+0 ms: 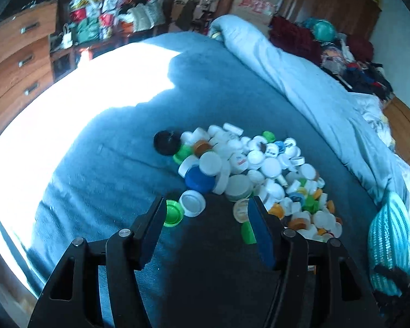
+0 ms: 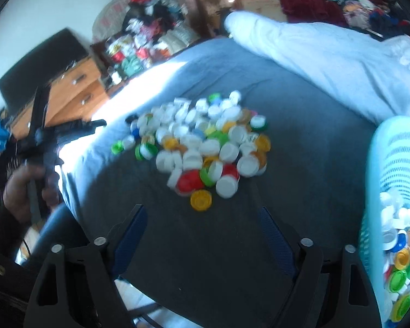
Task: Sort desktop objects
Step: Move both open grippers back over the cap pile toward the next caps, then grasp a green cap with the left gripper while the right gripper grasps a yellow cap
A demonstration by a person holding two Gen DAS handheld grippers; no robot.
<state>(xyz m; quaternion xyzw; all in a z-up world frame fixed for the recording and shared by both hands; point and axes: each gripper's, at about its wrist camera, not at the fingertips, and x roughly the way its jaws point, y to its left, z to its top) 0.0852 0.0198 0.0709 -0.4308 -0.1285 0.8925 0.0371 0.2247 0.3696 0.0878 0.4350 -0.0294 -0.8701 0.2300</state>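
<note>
A heap of white, green, yellow and red plastic bottle caps lies mid-bed on the grey-blue blanket. The left gripper and right gripper hover released and empty before it, ready to pick for the pale-blue mesh basket at the bed's right edge.

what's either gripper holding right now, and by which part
Nothing. The left gripper and right gripper both stand open and empty, short of the pile of bottle caps.

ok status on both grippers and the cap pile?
Left gripper open, empty, at pile's near edge. Right gripper open, empty, short of yellow cap. Cap pile unsorted on bed; basket part-filled. Nothing blocking.
</note>
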